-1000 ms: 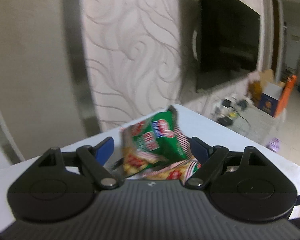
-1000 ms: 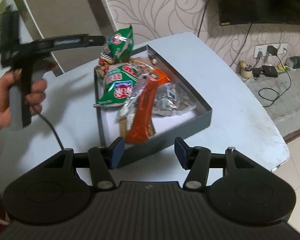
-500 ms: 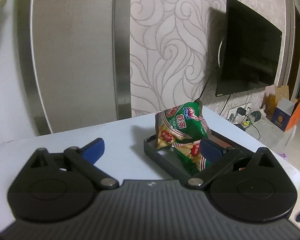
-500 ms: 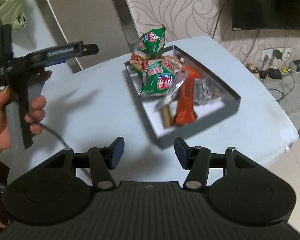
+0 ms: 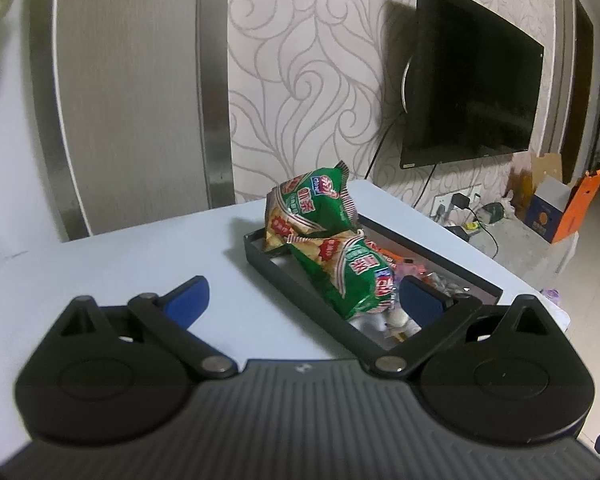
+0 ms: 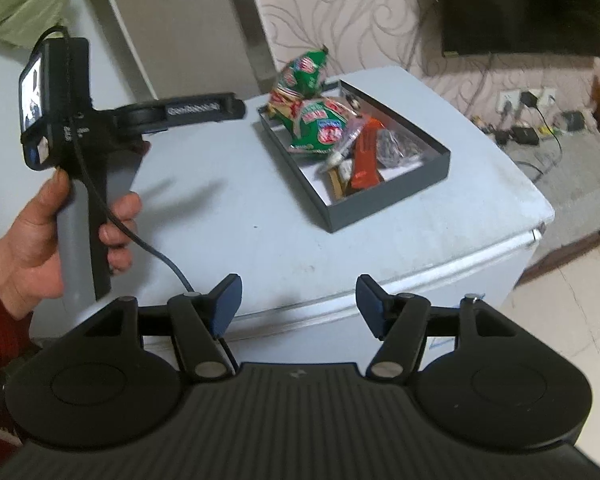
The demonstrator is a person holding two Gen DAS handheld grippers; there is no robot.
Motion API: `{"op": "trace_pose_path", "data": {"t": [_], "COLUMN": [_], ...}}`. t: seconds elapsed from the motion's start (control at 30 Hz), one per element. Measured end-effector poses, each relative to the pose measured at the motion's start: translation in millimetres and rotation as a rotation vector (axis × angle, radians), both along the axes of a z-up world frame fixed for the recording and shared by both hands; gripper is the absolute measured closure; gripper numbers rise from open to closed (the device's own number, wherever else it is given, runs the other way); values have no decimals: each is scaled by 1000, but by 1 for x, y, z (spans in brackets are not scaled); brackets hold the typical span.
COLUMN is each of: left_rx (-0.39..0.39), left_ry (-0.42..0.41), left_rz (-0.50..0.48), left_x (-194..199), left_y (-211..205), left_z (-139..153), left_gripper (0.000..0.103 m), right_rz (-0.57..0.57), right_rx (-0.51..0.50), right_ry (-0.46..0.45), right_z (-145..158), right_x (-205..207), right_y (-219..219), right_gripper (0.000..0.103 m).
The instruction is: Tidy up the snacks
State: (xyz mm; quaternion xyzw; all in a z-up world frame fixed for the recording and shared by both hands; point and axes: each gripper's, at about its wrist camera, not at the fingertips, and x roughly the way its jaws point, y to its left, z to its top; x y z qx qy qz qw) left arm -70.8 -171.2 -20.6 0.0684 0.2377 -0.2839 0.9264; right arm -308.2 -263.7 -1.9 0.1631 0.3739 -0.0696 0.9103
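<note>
Green snack bags are seen in the left wrist view. One green bag (image 5: 308, 210) stands up at the far end of the dark tray (image 5: 300, 280), and a second green bag (image 5: 350, 276) leans over the tray's near side. More small snacks are packed behind them in the tray, but they are partly hidden. The tray is set on a pale blue table (image 5: 120, 264). The left gripper (image 5: 300, 296) is held just above the table, in front of the tray. Its blue pads are spread wide apart and nothing is held between them. A black TV (image 5: 472, 80) is hung on the swirly wall behind.

From the right wrist view, the whole tray (image 6: 384, 206) is seen on the table (image 6: 240, 220), toward the far right side. The two green bags (image 6: 320, 128) are piled at its far end. An orange wrapper (image 6: 366, 156) and a clear packet (image 6: 398, 148) are laid next to them inside the tray. The right gripper (image 6: 298, 304) is held back past the near edge of the table, well apart from the tray. Its pads are spread open and empty. On the left, the other gripper (image 6: 204, 110) is held up by a hand (image 6: 40, 240), beside the tray and not touching it.
</note>
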Motion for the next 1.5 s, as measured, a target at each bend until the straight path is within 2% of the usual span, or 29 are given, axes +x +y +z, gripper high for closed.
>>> {"op": "trace_pose_path", "data": {"t": [0.13,0.43,0.73,1.1,1.3,1.5], "left_rx": [17,131,113,80,40,32], "left_ry": [-14,-13,-19,-25,-28,-29], "left_rz": [47,110,80,58,79,76], "left_x": [-20,-56,-73,-80,-79,-75], "left_y": [-14,-54,-73,-49,-25,-6], "left_z": [4,-2,3,7,8,10], "left_gripper": [0,0,0,0,1,1], "right_rz": [44,60,31,27,22,22], "right_rx": [-9,105,87,24,1,-9], "right_ry": [-21,-2,-60,-90,-104,-113], "right_z": [1,-32,-14,12,19,23], "right_x": [-16,-59,-84,-98,-100,-99], "right_y": [-14,-66,-79,-44,-22,-3], "right_gripper": [32,32,31,28,26,25]}}
